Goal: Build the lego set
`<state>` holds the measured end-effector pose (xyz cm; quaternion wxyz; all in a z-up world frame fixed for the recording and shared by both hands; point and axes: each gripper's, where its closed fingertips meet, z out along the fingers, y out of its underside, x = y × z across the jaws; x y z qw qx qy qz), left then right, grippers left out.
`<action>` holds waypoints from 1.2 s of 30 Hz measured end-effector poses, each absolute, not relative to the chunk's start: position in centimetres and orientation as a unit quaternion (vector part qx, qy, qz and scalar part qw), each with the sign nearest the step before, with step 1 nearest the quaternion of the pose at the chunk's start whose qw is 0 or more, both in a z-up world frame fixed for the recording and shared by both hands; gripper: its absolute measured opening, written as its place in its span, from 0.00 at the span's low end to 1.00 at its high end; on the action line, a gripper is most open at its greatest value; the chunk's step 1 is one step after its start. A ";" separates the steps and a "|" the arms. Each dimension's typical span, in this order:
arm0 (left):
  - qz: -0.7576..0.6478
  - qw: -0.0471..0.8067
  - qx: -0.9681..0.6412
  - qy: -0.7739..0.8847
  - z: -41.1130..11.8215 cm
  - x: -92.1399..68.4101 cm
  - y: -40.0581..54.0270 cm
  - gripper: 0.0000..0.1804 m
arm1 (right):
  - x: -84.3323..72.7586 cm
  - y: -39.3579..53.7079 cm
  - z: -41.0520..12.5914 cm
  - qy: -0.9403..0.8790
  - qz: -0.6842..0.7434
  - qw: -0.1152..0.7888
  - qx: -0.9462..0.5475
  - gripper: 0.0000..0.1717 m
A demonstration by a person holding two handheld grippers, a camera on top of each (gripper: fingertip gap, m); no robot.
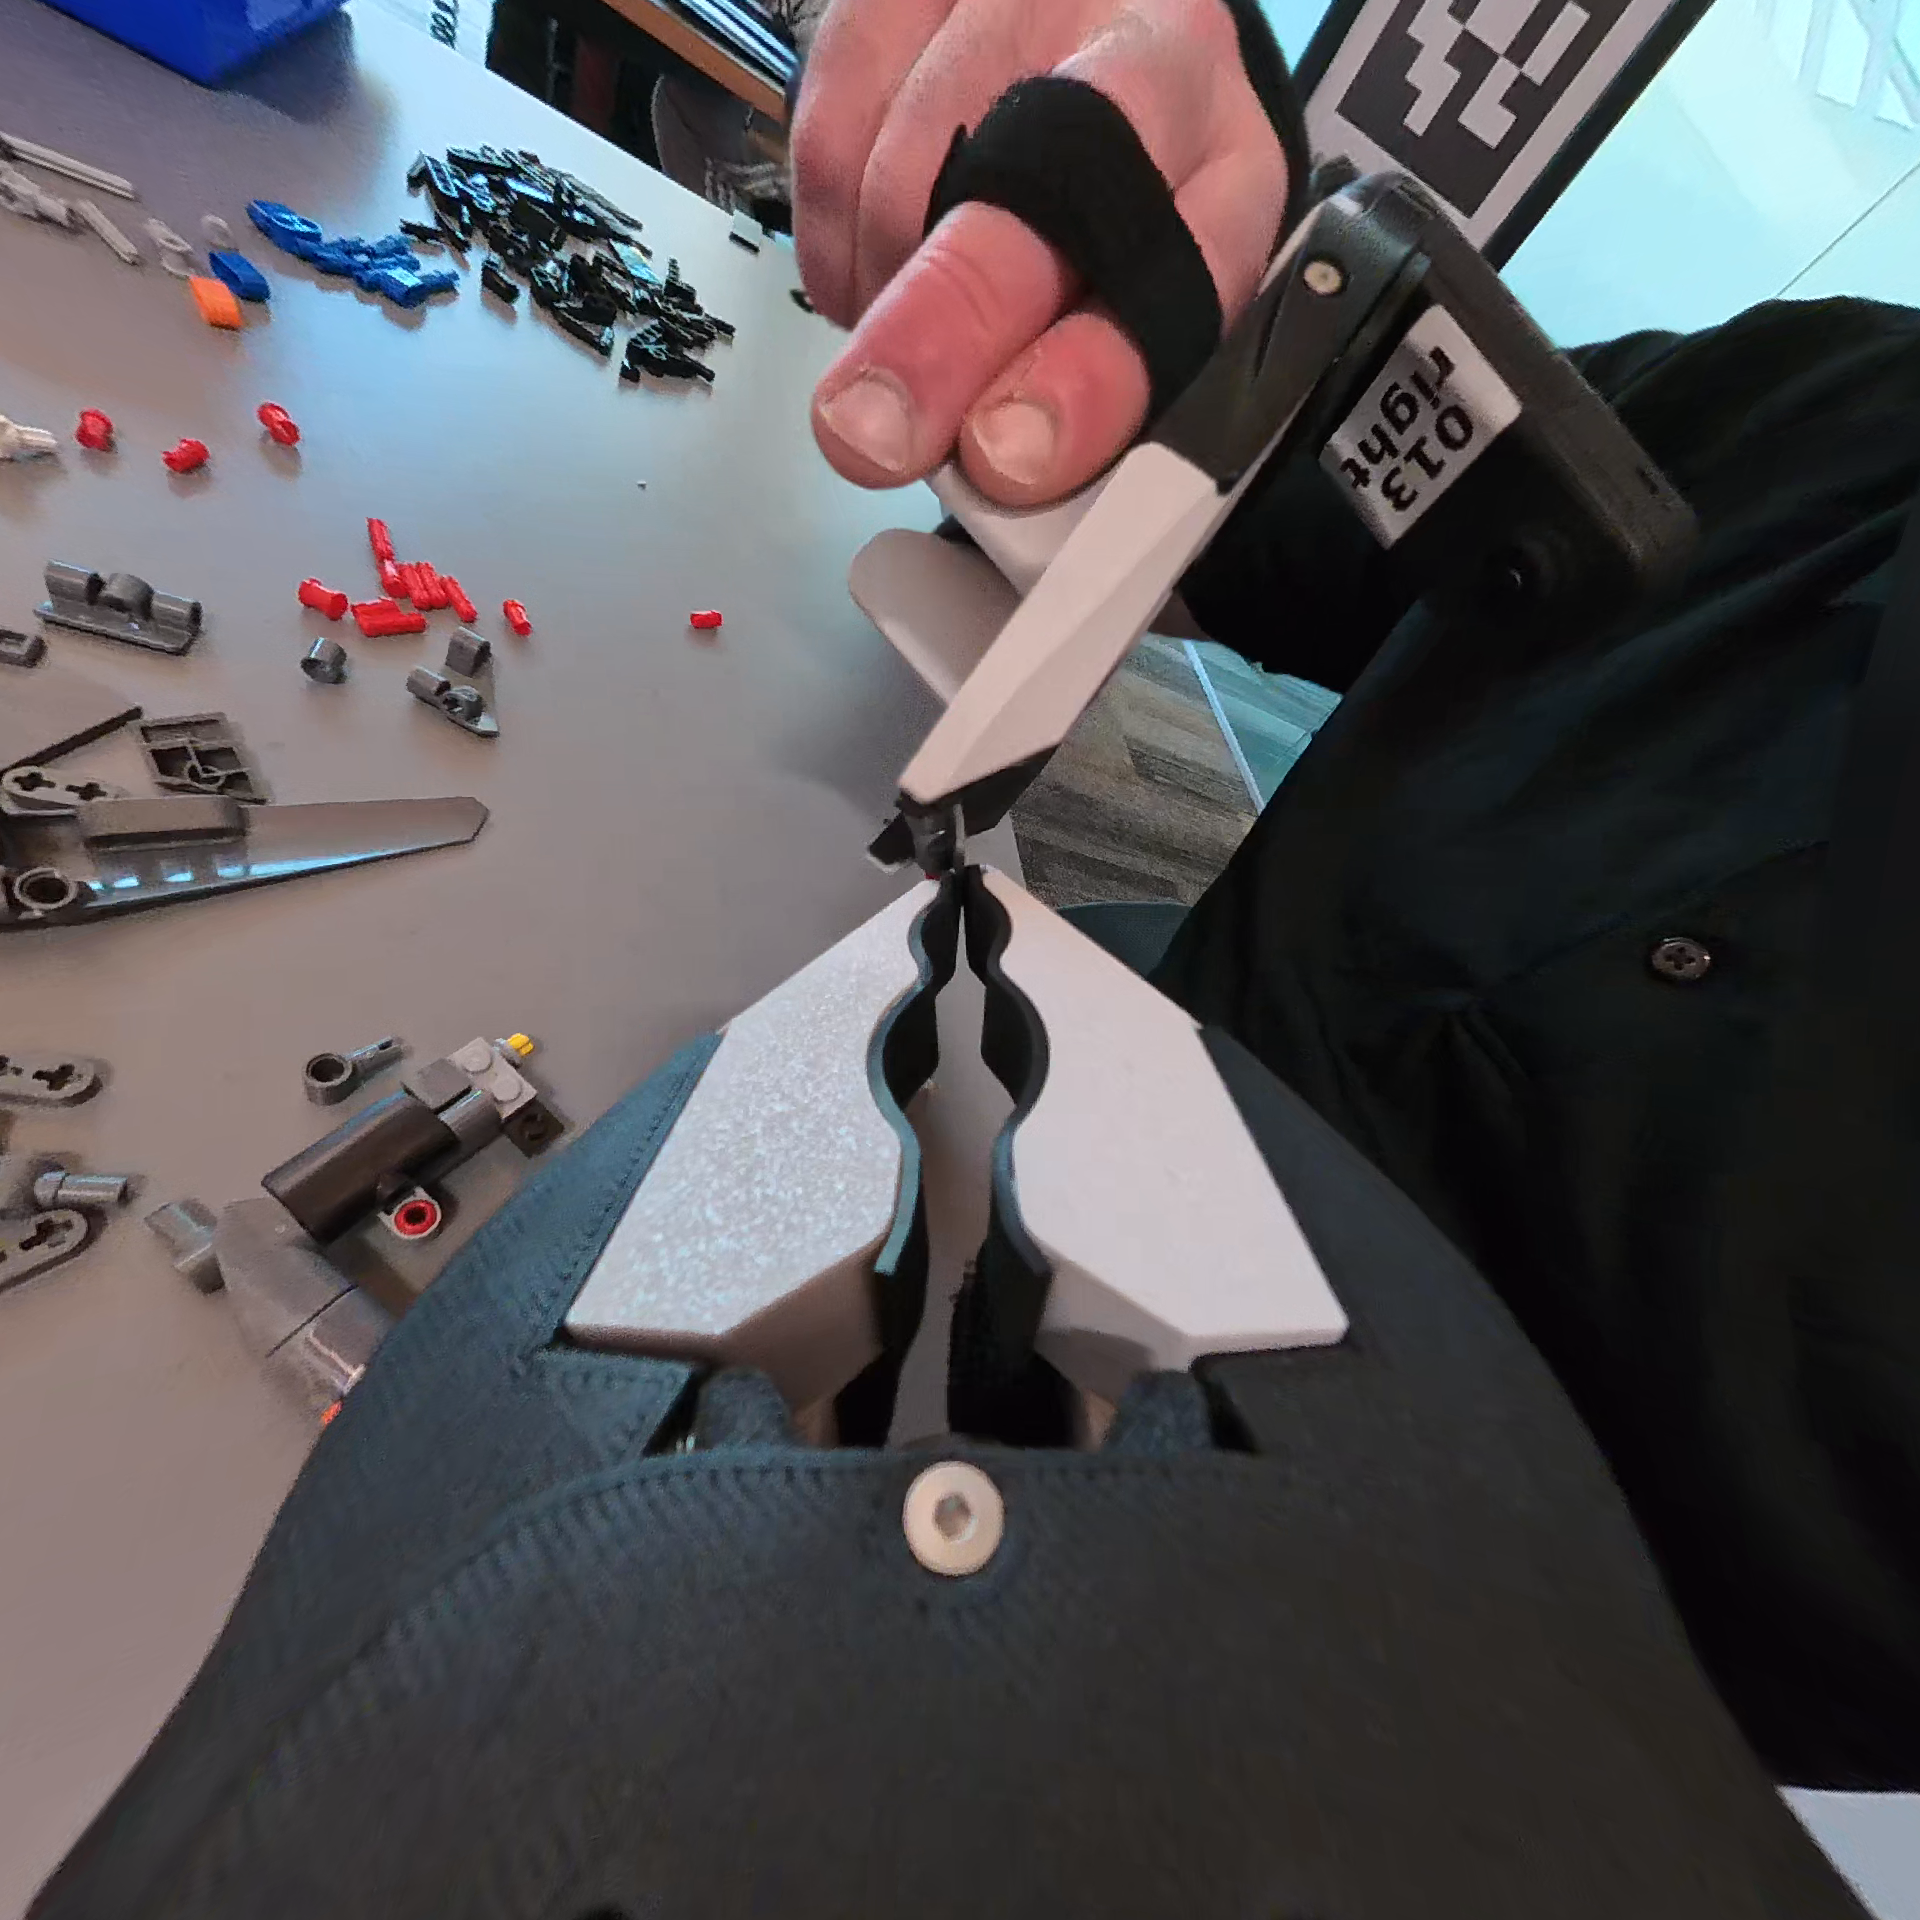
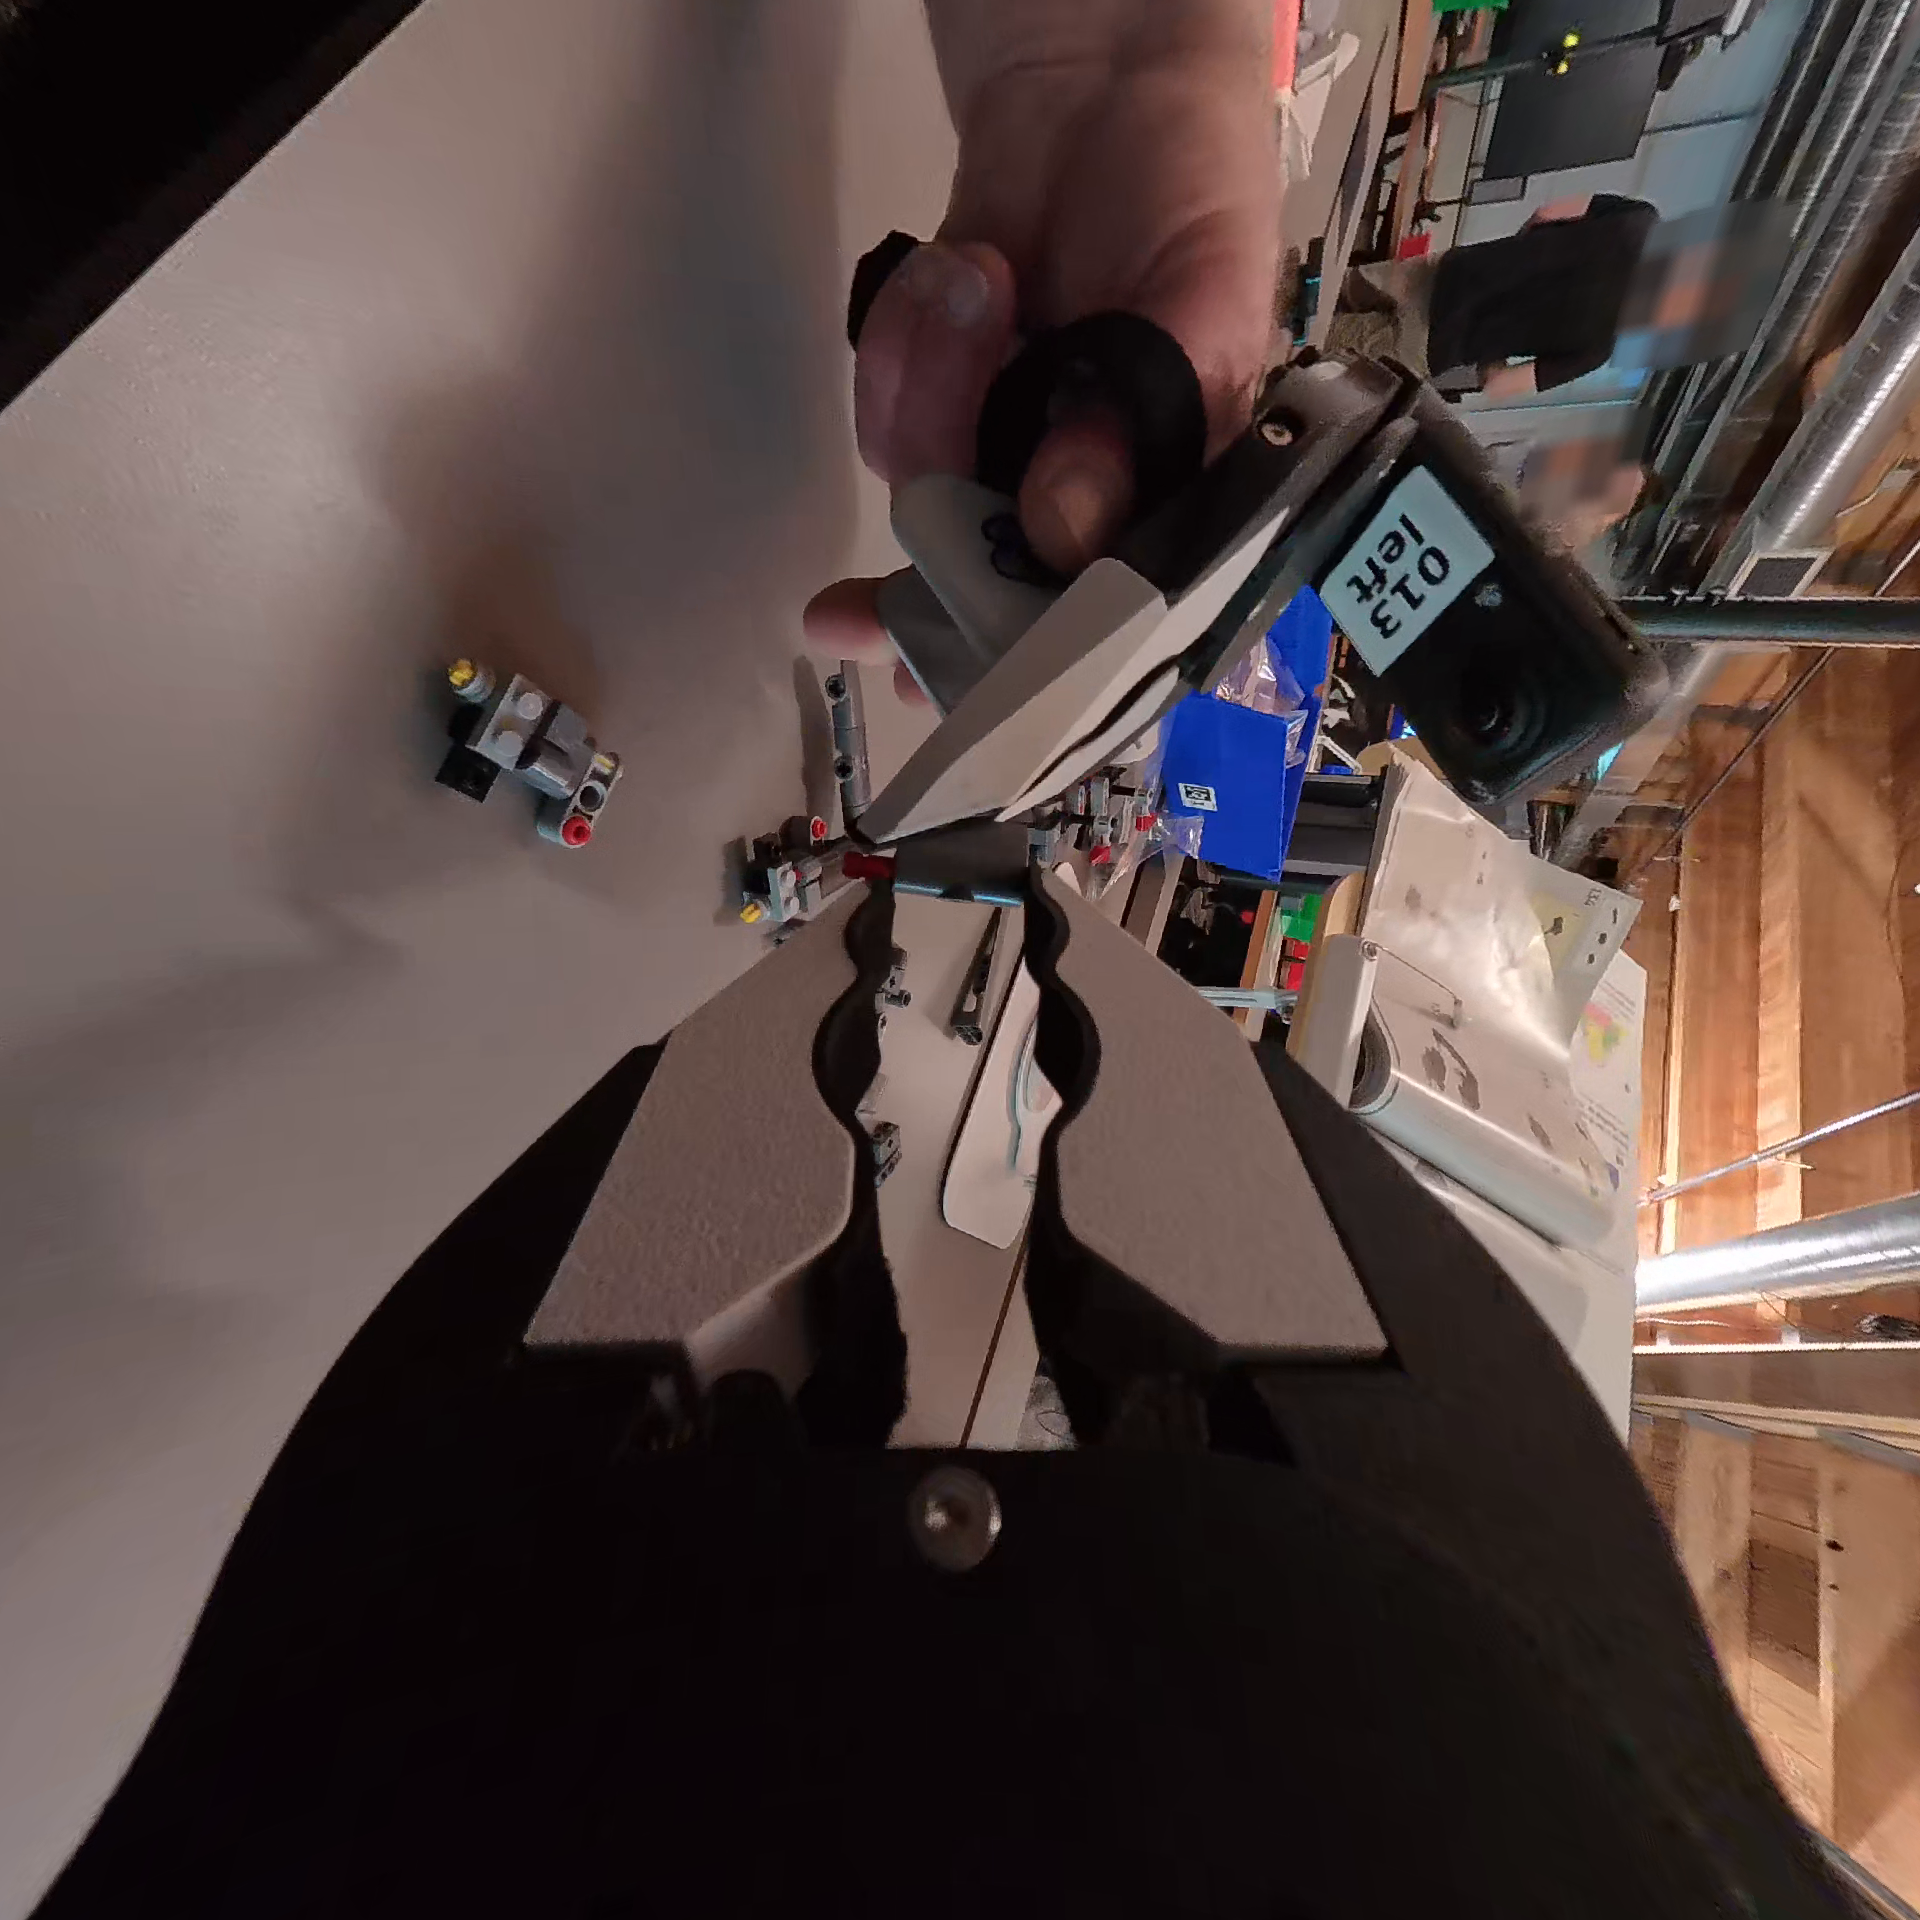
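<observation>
Left wrist view: the left tongs [image 1: 961, 883] are closed, their black-lined tips pressed together with no gap. Touching them from above are the tips of the right tongs [image 1: 925, 831], held by a hand [image 1: 987, 312], with a small dark part and a speck of red between the two tools. To the left of the left tongs, on the grey table [image 1: 665, 831], lie loose red pins [image 1: 405, 597], with a heap of black pieces [image 1: 582, 260] and blue pieces [image 1: 353, 255] farther off.

Right wrist view: the right tongs are narrowly parted, clamping a dark grey building-toy piece [image 2: 951, 868] crosswise at their tips. A red pin [image 2: 868, 864] sticks out of its left end, where the left tongs' closed point meets it. Just beyond the pin sits a small grey brick assembly [image 2: 784, 883]; another [image 2: 525, 748] lies farther left.
</observation>
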<state>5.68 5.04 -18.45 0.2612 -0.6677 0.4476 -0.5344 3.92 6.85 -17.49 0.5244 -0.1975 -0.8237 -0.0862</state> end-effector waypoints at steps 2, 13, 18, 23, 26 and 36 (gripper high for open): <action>-0.532 0.254 -0.670 0.452 -18.6 5.8 5.0 0.00 | 4.0 6.8 -17.7 -0.828 -0.085 0.520 -0.191 0.13; -0.498 0.255 -0.698 0.447 -20.6 6.1 5.6 0.00 | 4.4 7.4 -19.6 -0.824 -0.050 0.510 -0.241 0.13; -0.453 0.284 -0.714 0.452 -21.0 6.0 6.4 0.04 | 4.8 8.4 -19.9 -0.811 -0.042 0.515 -0.273 0.13; -0.394 0.318 -0.725 0.466 -20.9 5.2 6.6 0.09 | 5.2 9.1 -20.7 -0.805 -0.009 0.499 -0.322 0.12; -0.322 0.356 -0.727 0.491 -20.8 4.4 6.2 0.11 | 5.4 8.9 -21.8 -0.805 0.040 0.462 -0.369 0.12; -0.125 0.434 -0.698 0.556 -23.3 4.8 3.7 0.12 | 4.8 7.4 -25.3 -0.799 0.164 0.336 -0.471 0.13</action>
